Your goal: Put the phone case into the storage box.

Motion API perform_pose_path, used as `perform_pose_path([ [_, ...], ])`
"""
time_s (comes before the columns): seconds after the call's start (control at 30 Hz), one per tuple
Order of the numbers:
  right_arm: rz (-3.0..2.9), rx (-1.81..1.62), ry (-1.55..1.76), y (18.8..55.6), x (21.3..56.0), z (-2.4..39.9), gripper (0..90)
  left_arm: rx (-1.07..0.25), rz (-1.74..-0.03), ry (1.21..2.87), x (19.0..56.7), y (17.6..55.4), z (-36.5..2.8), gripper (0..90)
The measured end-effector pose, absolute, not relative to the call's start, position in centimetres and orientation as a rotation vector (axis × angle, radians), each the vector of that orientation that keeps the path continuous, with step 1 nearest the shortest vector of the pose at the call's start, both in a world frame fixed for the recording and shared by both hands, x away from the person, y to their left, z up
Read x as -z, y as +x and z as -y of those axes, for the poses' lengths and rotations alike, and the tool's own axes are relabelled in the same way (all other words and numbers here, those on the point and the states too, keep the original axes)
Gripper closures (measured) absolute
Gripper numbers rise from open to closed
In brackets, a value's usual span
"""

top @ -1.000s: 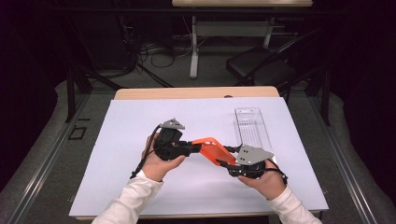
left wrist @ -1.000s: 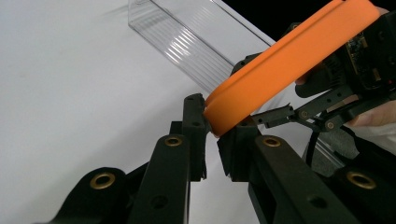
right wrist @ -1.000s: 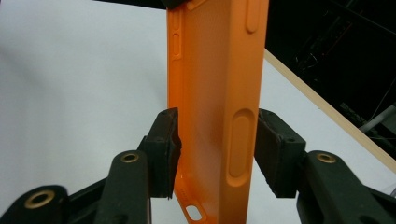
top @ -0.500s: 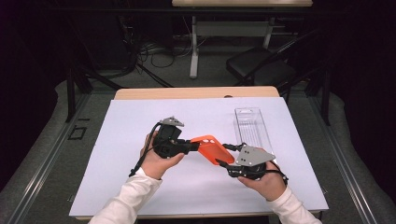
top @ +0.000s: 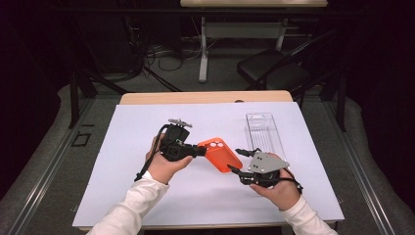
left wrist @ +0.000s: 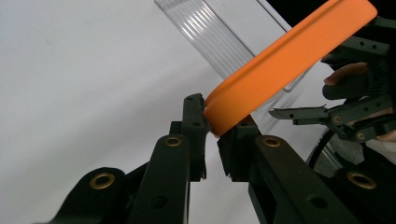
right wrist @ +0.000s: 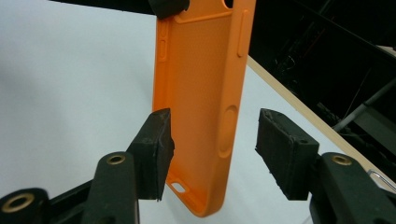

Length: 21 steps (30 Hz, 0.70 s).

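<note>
An orange phone case (top: 221, 152) hangs in the air over the white table cover (top: 122, 186). My left gripper (top: 201, 151) is shut on one end of it, and the left gripper view shows the pads pinching the rim (left wrist: 219, 119) of the case (left wrist: 289, 60). My right gripper (top: 235, 160) is open at the other end. Its jaws have just been opening. In the right gripper view the case (right wrist: 201, 93) stands upright between the pads; the right pad (right wrist: 280, 144) is well clear of it and the left pad (right wrist: 156, 140) sits right beside its edge.
A clear plastic package tray (top: 264, 131) lies on the cover at the back right, beyond my right gripper. The wooden table edge (top: 205, 97) runs along the far side. A dark chair (top: 279, 73) and cables stand on the floor behind.
The right gripper's jaws have spread wider around the case's end. Both hands and the case stay about where they were.
</note>
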State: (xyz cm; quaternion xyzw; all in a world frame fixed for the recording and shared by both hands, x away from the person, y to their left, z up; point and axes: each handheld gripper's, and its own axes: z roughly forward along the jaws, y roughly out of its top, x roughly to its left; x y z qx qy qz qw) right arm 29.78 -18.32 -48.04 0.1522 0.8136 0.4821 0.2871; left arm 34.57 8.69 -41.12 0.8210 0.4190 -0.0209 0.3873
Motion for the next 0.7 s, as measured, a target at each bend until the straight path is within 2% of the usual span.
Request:
perform_pose_path([
  [0.47, -2.182, -1.278, 0.455, 29.7, 47.9, 18.6, 48.2, 0.109, -1.168, 2.122, 41.2, 35.7, -8.4, 81.4],
  [0.7, -2.190, -1.271, 0.473, 29.8, 47.9, 18.5, 49.9, 0.090, -1.199, 2.147, 41.1, 36.2, -8.2, 81.3],
])
